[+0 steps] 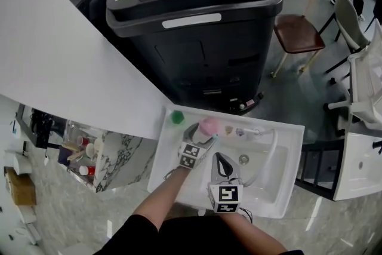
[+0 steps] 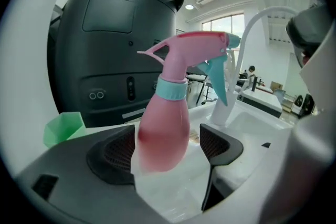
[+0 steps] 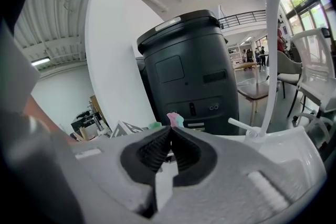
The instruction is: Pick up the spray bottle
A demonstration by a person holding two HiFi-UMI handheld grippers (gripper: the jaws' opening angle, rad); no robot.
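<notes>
Left gripper view shows the left gripper (image 2: 168, 157) with its jaws wide apart and the spray bottle (image 2: 164, 128) standing upright between them. Its pink belly sits close against the pad at that view's left, and a clear gap remains on the other side. Nothing is clamped yet.

The main risk is an off-centre close. The nearer pad could push the bottle sideways before the farther one meets it, tipping it on the smooth ledge of the sink (image 1: 286, 188).

The body is rounded and narrows towards the collar, so a squeeze too low or too light could let it slip forward out of the pads.

The faucet (image 2: 247, 60) rises just beyond the jaws, near the trigger, and a careless lift could knock against it.

The right gripper (image 3: 170, 131) has its jaws together on nothing and is no support if the bottle topples.
</notes>
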